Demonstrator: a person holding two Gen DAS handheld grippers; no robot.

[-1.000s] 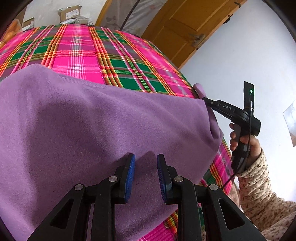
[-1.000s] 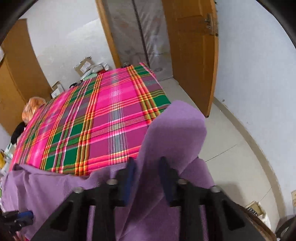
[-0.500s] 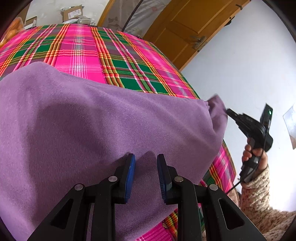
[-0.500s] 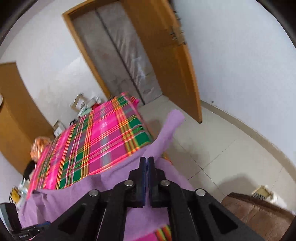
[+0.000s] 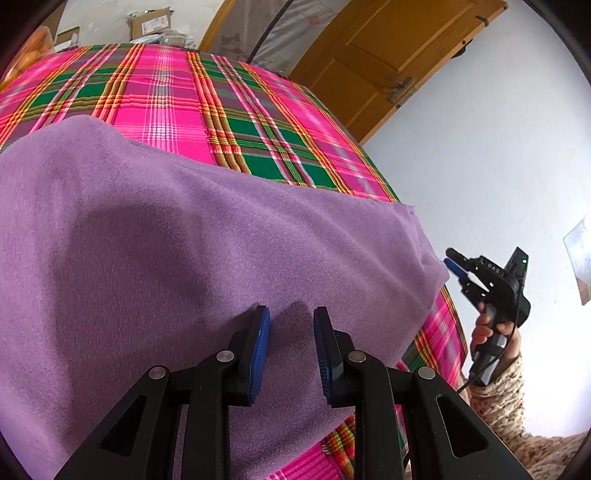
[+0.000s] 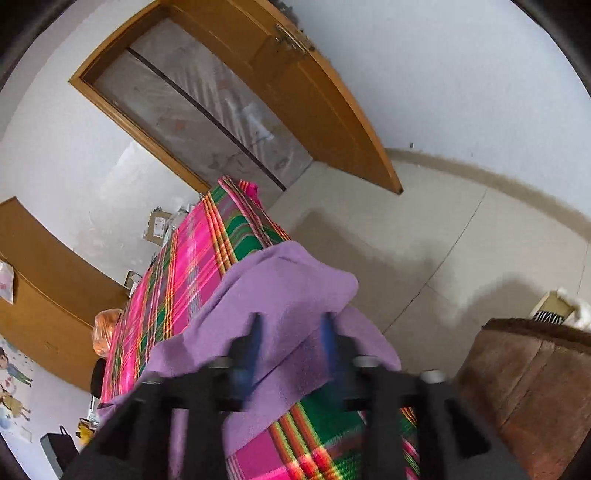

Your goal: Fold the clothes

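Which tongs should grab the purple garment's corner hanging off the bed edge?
Right. The right tongs are open beside the purple garment corner at the plaid bedspread edge; the left tongs sit open mid-garment.

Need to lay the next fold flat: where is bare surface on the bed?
Free: the pink and green plaid bedcover beyond the purple fleece garment, running to the cardboard boxes at the wall. Crowded: the near half, under the fleece, where the open left gripper and open right gripper work.

Purple fleece point(image 5: 207, 258) covers bedspread point(image 5: 229, 103); floor point(image 6: 461, 236) open.
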